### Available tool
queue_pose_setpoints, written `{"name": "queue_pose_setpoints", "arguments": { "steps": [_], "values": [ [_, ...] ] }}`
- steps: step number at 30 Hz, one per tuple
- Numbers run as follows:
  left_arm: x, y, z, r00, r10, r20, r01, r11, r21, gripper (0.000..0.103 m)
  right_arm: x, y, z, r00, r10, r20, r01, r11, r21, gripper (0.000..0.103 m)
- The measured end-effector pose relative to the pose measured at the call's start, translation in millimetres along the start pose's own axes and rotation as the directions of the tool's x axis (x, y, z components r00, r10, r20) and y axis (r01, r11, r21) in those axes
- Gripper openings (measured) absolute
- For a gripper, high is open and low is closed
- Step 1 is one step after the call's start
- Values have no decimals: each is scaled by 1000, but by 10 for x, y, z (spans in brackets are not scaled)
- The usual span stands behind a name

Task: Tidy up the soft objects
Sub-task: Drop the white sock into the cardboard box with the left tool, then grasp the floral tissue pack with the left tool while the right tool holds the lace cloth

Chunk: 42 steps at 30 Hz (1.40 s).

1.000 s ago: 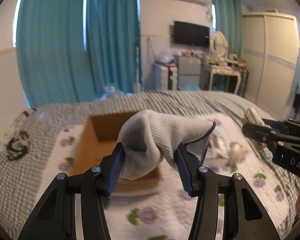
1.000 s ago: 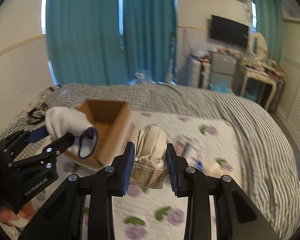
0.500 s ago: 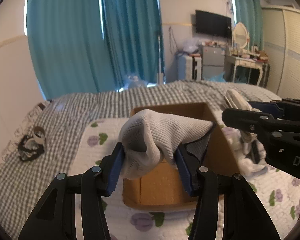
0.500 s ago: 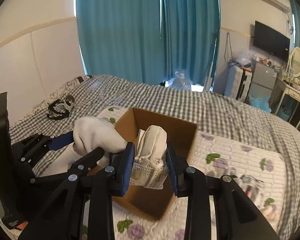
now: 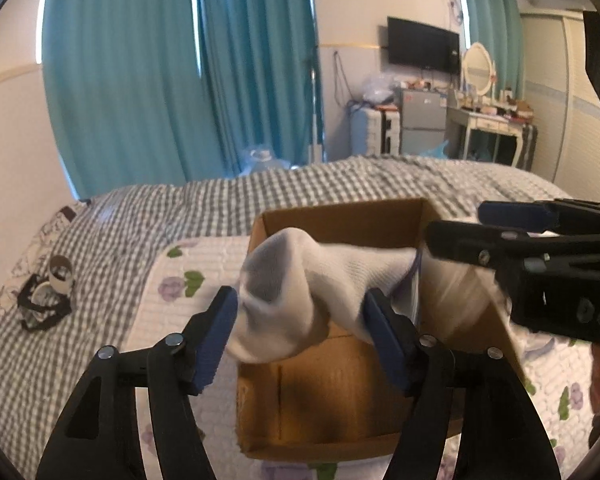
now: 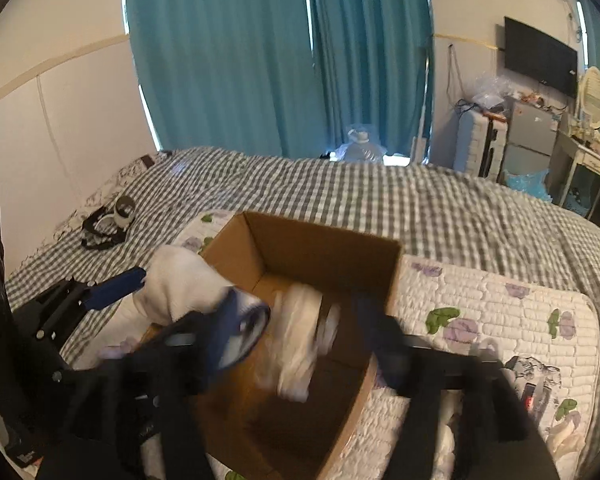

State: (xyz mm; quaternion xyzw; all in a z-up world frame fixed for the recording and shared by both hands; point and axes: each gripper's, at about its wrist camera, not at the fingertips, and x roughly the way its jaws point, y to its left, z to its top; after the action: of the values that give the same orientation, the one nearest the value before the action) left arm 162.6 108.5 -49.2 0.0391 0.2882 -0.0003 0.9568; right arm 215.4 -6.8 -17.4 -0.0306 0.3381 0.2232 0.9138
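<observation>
White knit sock (image 5: 300,280) loose between opening left gripper (image 5: 300,312) fingers; right gripper (image 6: 296,344) opening, cream bundle (image 6: 300,344) dropping into brown cardboard box (image 6: 324,248).

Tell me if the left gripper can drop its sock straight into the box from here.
Probably yes. The left gripper, jaws opening, has the sock between them at the box's open near edge. The right gripper hovers over the far side, not in its path.
</observation>
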Motion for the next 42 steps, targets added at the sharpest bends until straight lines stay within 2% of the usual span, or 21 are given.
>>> {"name": "queue_pose_setpoints", "arguments": {
  "steps": [4,8,12,16,19,22,24,27,30,32,35,39,42],
  "values": [
    [-132,-63,99,999,27,26,-27,999,22,67,-191,-27,50,999,-5,45,4,1000,18,78],
    [-336,-47,232,999,11,45,-12,1000,16,68,-488,-69,142,997,-10,80,8,999,32,79],
    [-747,-91,417,993,25,117,-29,999,31,68,-979,-134,255,990,-40,134,38,999,17,80],
    [-1242,-218,631,981,27,190,-34,999,35,68,-1560,-250,356,982,-63,178,60,998,24,89],
    [-1565,-362,759,974,24,225,-27,1000,8,92,-1936,-381,418,980,-68,186,66,998,19,92],
    [-1729,-560,825,971,55,232,-59,998,7,92,-2278,-565,413,980,-91,177,90,996,13,93],
    [-1762,-743,824,972,47,231,-57,998,35,92,-2424,-679,367,978,-122,169,123,992,4,94],
    [-1729,-964,764,978,14,206,-25,999,46,92,-2566,-884,199,971,-184,152,190,982,-24,94],
    [-1585,-1184,674,988,-57,145,53,998,35,92,-2579,-1150,-30,969,-209,130,214,977,-20,94],
    [-1465,-1351,603,992,-71,104,68,997,30,92,-2517,-1333,-177,971,-218,97,221,975,-16,94],
    [-1204,-1622,492,996,-88,27,86,995,47,92,-2343,-1679,-439,969,-247,27,247,969,-8,94],
    [-887,-1965,328,994,-104,-39,106,993,57,92,-2014,-2204,-775,973,-221,-63,225,973,55,94],
    [-631,-2170,184,991,-101,-87,107,992,67,92,-1762,-2496,-1000,967,-221,-125,234,967,100,94]
  ]
}}
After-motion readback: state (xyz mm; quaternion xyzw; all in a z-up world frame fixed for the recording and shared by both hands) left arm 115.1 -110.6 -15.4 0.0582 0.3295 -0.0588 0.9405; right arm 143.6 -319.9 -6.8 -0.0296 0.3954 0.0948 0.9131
